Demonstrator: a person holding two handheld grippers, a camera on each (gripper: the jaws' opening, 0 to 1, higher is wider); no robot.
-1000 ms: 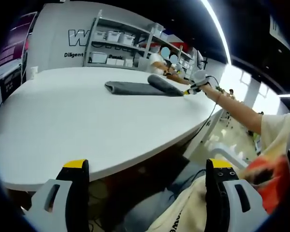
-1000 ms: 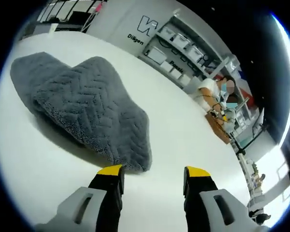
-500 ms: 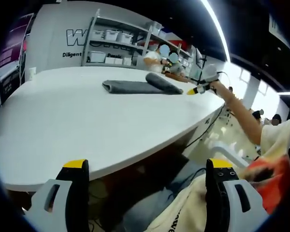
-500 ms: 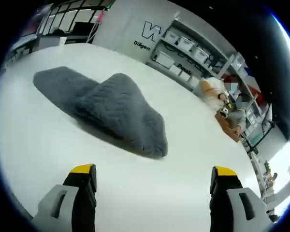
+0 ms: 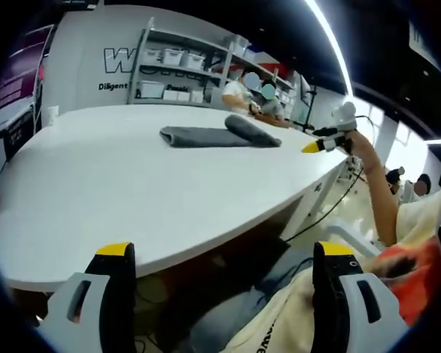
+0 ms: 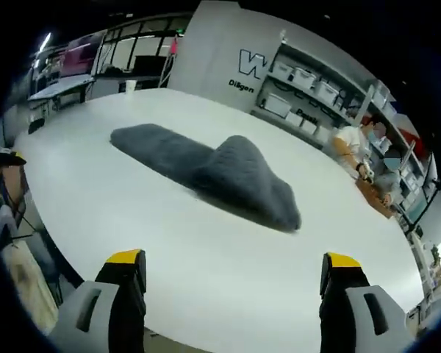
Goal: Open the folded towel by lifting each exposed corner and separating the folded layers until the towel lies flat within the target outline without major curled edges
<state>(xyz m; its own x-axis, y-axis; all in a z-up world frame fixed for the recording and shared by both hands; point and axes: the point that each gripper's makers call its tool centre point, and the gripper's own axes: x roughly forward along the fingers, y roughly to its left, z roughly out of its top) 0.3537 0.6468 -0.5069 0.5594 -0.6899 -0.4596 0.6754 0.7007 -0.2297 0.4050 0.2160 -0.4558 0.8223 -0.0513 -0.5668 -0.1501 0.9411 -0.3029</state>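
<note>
Since the earlier frames the right hand-held gripper [image 6: 231, 272] had drawn back from the towel [image 6: 209, 173]: a second before, its yellow tips sat just beside the near towel edge with a narrow gap, and now they stood wide apart with bare worktop [image 6: 206, 265] between them and the cloth. Nearest in the left gripper view, the left hand-held gripper [image 5: 224, 261] hung at the near rim of the worktop [image 5: 117, 191], jaws wide apart and holding nothing, over the person's lap and cream clothing; judged as a parked position, kept clear while the right side worked. Further along in that view, the right hand-held gripper [image 5: 325, 142] showed at the end of an outstretched forearm, off the right edge of the worktop and well apart from the towel [image 5: 219, 135]. The towel lay near the far side of the worktop, still folded: one flat grey strip with a raised, doubled-over hump at one end. No target outline was discernible on the white surface. Judgement: unfolding had barely begun, and the retreat probably allowed a fresh approach to a corner. Beyond stood shelving with bins [image 6: 309, 81] and seated people.
</note>
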